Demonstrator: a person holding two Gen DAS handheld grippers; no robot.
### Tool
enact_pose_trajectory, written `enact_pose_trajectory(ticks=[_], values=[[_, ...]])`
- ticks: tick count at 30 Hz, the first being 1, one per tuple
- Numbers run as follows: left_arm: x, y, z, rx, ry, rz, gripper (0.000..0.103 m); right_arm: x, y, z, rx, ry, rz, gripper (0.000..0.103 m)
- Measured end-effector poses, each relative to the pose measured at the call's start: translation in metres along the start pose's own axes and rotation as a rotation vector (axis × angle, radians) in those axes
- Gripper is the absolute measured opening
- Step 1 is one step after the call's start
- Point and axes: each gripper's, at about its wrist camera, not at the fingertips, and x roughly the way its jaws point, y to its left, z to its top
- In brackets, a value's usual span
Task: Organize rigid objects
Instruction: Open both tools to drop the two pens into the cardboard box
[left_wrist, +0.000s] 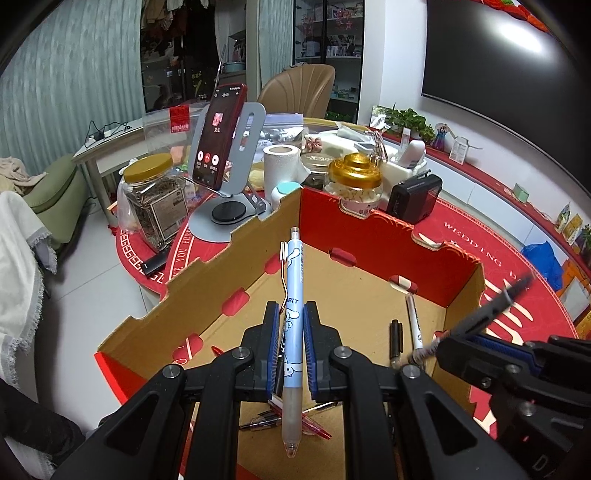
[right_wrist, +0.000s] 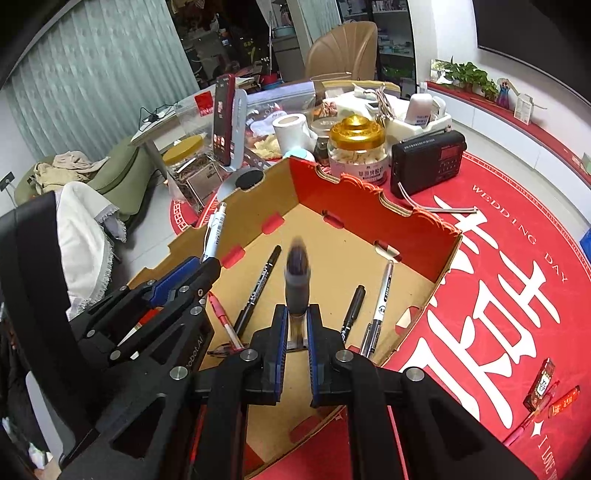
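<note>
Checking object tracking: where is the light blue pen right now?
In the left wrist view the light blue pen is clamped in the left claw, above the open cardboard box, with black markers lying to its right.

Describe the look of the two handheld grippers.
Both the left gripper and right gripper are matte black linkage frames with silver round pivot bolts and blue ribbed finger pads. The left gripper's side carries pale lettering. No cables or sleeves show.

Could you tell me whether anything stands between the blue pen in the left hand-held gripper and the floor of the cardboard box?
Nothing visible blocks it. The blue pen hangs over the open cardboard box, whose floor below holds only loose pens lying flat.
</note>
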Motion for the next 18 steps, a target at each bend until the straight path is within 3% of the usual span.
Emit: enact_pose_trajectory(ticks=[10,12,13,14,15,17,18], values=[[0.014,-0.004,-0.002,0.031,0.036,0.002,0.015,0.013,-0.005,0.003,0.005,0.019,-0.015,0.011],[0.018,-0.004,-0.003,0.037,0.052,0.011,0.047,0.017,-0.007,0.003,0.007,0.043,0.0,0.012],[0.02,-0.002,-0.003,0.03,0.059,0.027,0.076,0.018,-0.01,0.002,0.016,0.047,-0.017,0.014],[0.019,0.002,-0.002,0.009,0.058,0.036,0.089,0.016,-0.015,0.001,0.028,0.039,-0.035,0.024],[0.017,0.008,-0.001,-0.018,0.047,0.037,0.091,0.013,-0.02,0.001,0.045,0.028,-0.044,0.035],[0.012,0.022,0.0,-0.076,0.025,0.039,0.103,0.005,-0.033,-0.001,0.093,-0.002,-0.083,0.097],[0.01,0.027,0.0,-0.103,0.014,0.03,0.103,0.0,-0.037,-0.002,0.107,-0.02,-0.082,0.103]])
